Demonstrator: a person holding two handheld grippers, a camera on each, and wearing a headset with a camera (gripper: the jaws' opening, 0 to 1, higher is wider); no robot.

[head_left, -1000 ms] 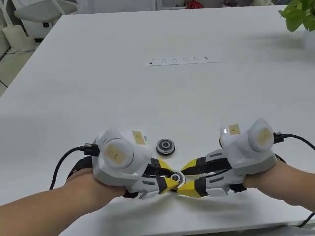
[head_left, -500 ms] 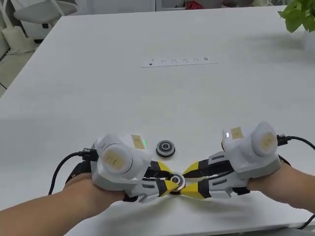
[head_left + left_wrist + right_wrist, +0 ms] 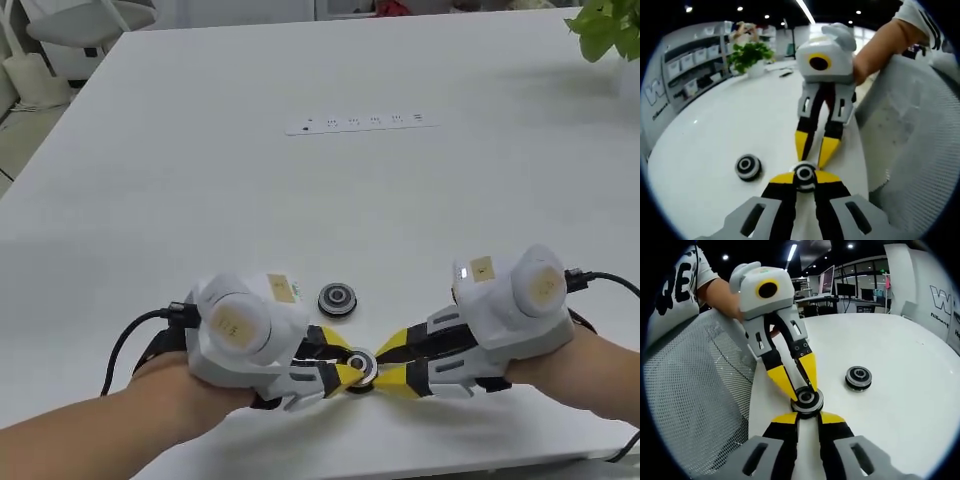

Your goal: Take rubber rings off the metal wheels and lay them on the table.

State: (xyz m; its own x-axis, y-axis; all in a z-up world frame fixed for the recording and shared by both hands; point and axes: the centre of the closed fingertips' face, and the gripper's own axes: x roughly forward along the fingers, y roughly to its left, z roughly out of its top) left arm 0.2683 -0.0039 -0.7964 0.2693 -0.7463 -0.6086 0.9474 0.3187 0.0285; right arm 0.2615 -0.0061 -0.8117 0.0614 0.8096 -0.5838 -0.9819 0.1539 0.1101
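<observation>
Near white surface's (image 3: 400, 200) front edge, left hand-held gripper (image 3: 805, 176), right hand-held gripper (image 3: 810, 416) clamp small metal wheel (image 3: 360, 366); black rubber ring (image 3: 819, 401) likely stretchy, grippy: pinch outer lip

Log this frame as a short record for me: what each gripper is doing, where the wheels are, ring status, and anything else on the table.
left gripper: fingers closed on either side of the held wheel
right gripper: fingers narrowed, tips at the same wheel's rim; grip unclear
held wheel ring: dark outer ring appears to be on
second wheel: lies flat on the table, apart from both grippers, dark ring on
also on table: power strip, farther back
stage: ring removal not yet done
</observation>
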